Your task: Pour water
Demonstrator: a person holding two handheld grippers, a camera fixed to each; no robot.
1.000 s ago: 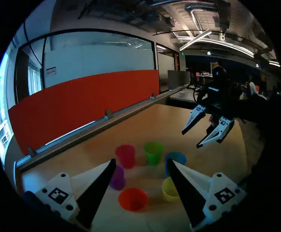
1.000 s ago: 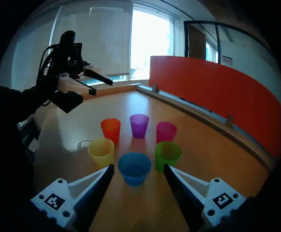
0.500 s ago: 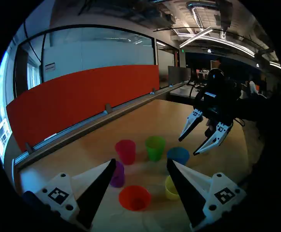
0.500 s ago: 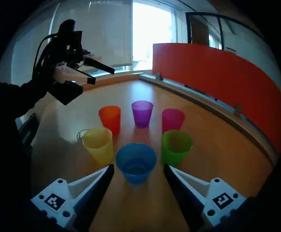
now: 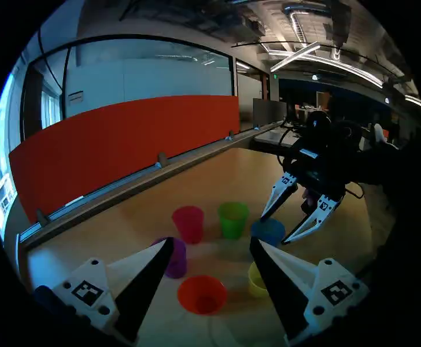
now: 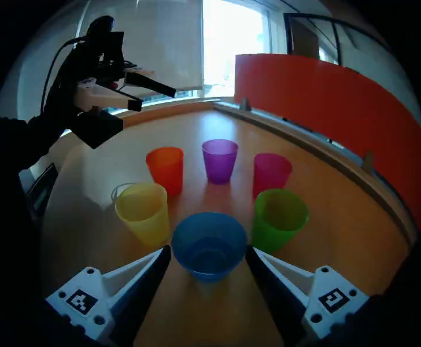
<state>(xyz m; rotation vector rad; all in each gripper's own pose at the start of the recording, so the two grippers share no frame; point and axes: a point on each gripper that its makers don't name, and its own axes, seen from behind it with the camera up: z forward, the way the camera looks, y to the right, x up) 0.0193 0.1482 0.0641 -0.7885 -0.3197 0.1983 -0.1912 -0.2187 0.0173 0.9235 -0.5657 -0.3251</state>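
- Over the last second my right tongs (image 6: 206, 250) had slid in low toward the blue cup (image 6: 209, 254). The cup had grown in the right gripper view until its rim sat between my fingertips.
- The tabletop (image 6: 338, 243) was smooth, warm-toned wood, backed by a matte red divider panel (image 6: 349, 110).
- Six tapered, thin-walled plastic cups stood upright in a ring. The blue one was nearest, with the green cup (image 6: 280, 218) and yellow cup (image 6: 143, 213) beside it. The orange cup (image 6: 165, 169), purple cup (image 6: 220, 160) and pink cup (image 6: 272, 173) stood beyond.
- The blue cup seemed to hold a little water at its bottom, though I couldn't be sure.
- My right tongs gaped wide, flanking the blue cup without pressing on it. My left tongs (image 5: 209, 240) hung high above the ring, also wide open and empty.
- I judged the task barely begun: gripping, lifting and tipping all remained.
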